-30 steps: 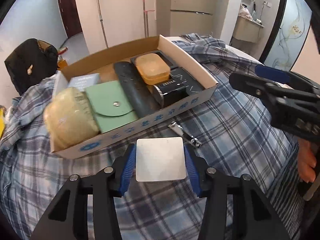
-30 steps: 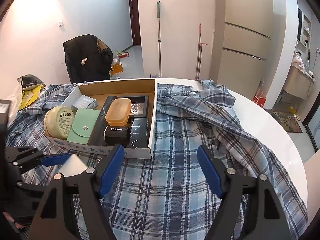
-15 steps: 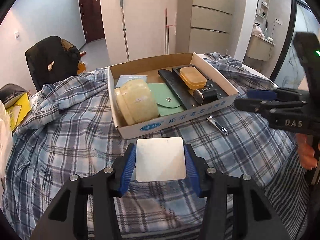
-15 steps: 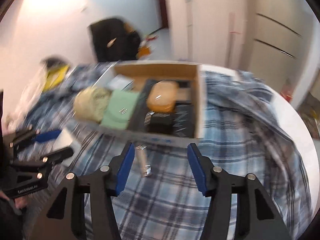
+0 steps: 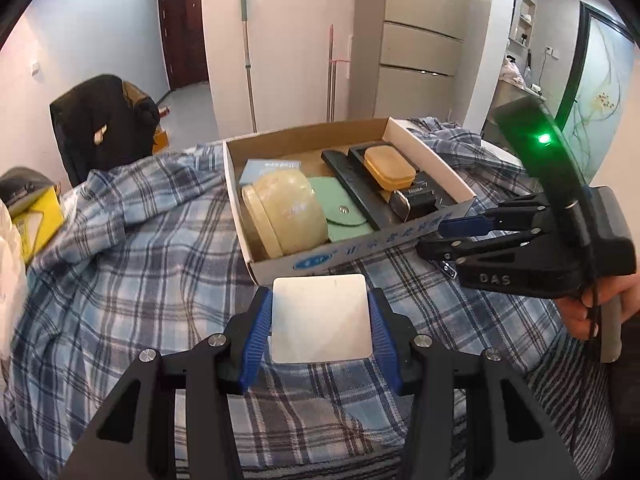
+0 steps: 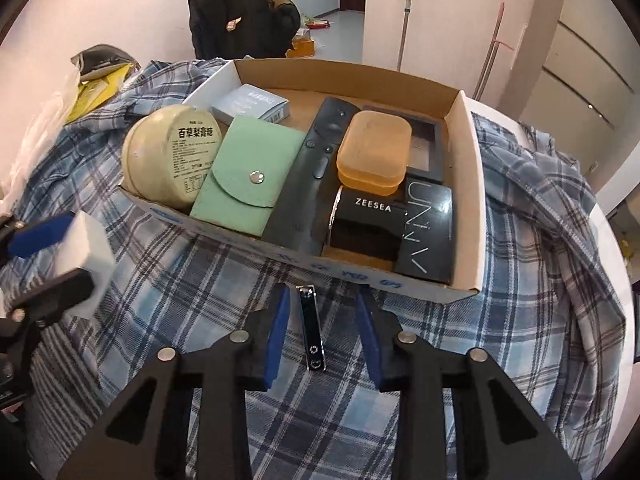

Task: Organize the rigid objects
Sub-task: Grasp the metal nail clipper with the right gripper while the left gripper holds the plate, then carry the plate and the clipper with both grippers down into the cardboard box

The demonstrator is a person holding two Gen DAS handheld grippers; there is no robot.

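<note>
My left gripper (image 5: 319,318) is shut on a white square box (image 5: 319,319), held above the plaid cloth just in front of the cardboard box (image 5: 360,254). The white box also shows at the left in the right wrist view (image 6: 86,256). My right gripper (image 6: 323,332) is open, its blue pads on either side of a metal nail clipper (image 6: 309,330) that lies on the cloth in front of the cardboard box (image 6: 466,184). The pads do not touch the clipper. The right gripper also shows in the left wrist view (image 5: 452,236).
The cardboard box holds a round cream tin (image 6: 172,156), a green pouch (image 6: 248,176), a black remote (image 6: 312,176), an orange case (image 6: 374,150), black cosmetic boxes (image 6: 428,232) and a pale blue box (image 6: 250,102). A blue plaid shirt (image 6: 532,240) covers the round table.
My right gripper has moved forward and down and narrowed, so the nail clipper now lies between its pads. My left gripper still holds the white box and has swung a little to the left.
</note>
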